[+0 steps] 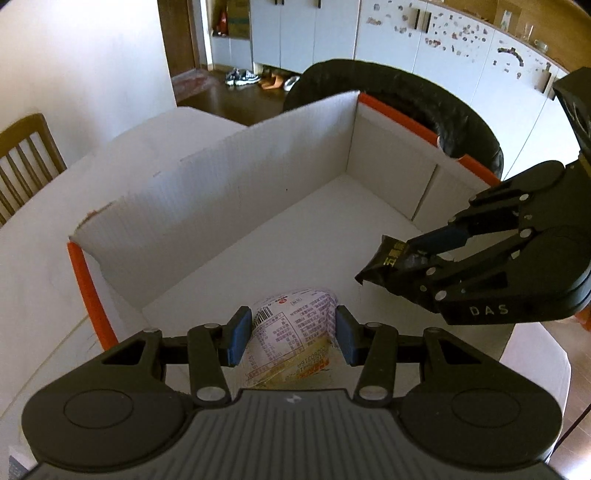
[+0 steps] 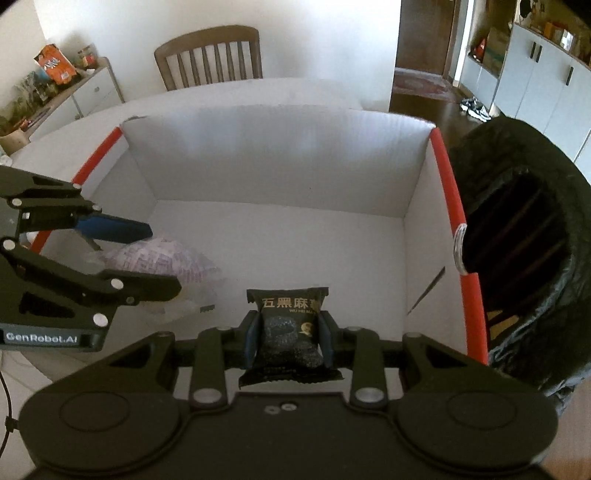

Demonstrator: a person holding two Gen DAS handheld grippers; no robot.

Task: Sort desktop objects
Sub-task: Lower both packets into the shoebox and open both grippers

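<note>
A white corrugated-plastic box with orange-red edge trim (image 2: 280, 162) sits on the white table (image 2: 207, 96), a black-lined bin (image 2: 524, 236) just right of it. Over its near-left floor the left gripper (image 1: 293, 334) pinches a clear, pink-printed snack bag (image 1: 291, 328). Right of it, the right gripper (image 2: 288, 338) pinches a small black foil snack packet (image 2: 290, 332).

White walls, a wooden chair (image 2: 208, 55), dark wood floor (image 1: 236, 101) (shoes by the cabinets (image 1: 306, 33)).
</note>
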